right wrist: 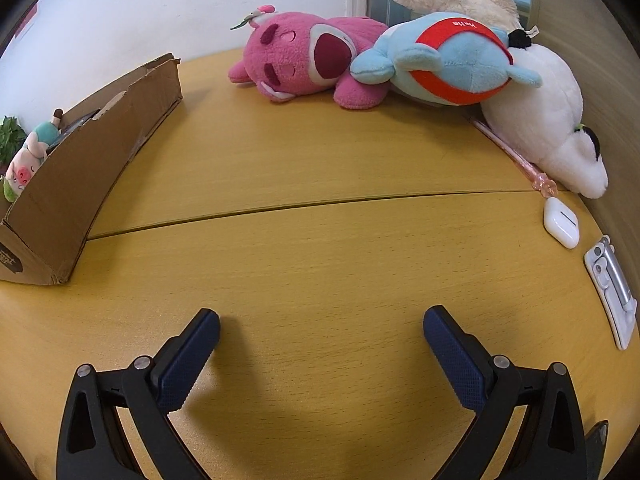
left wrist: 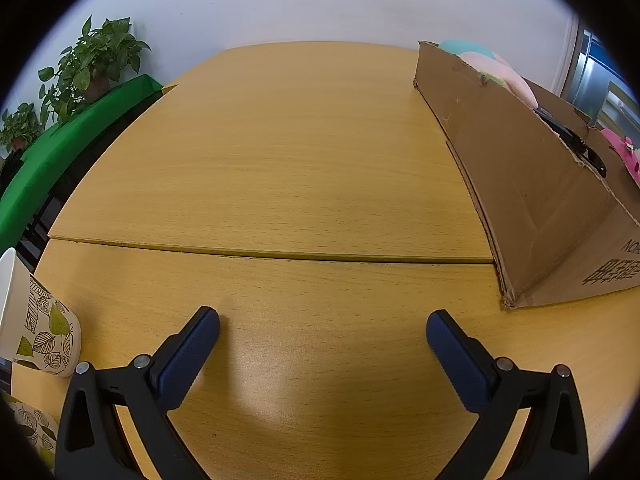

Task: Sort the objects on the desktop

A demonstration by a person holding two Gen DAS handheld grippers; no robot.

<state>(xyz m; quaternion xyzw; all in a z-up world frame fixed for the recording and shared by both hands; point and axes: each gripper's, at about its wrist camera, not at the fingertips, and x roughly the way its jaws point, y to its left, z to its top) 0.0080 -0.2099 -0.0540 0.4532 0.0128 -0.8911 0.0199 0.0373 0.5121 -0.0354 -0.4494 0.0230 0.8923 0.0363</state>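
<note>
My left gripper [left wrist: 322, 326] is open and empty above the wooden table [left wrist: 280, 152]. A cardboard box [left wrist: 528, 184] stands to its right, with pastel plush items [left wrist: 492, 66] and a black object [left wrist: 576, 142] showing over its rim. My right gripper [right wrist: 320, 326] is open and empty. Beyond it lie a pink plush bear [right wrist: 304, 60], a blue and red plush [right wrist: 452, 58] and a white plush [right wrist: 548, 128]. The box [right wrist: 84, 172] is at its left, holding a small pig plush [right wrist: 26, 160].
A leaf-patterned paper cup [left wrist: 40, 328] lies at the left table edge. A white earbud case [right wrist: 561, 222], a pink pen [right wrist: 516, 158] and a silver-white clip stand [right wrist: 610, 288] lie at the right edge. Potted plants [left wrist: 92, 64] stand on a green surface.
</note>
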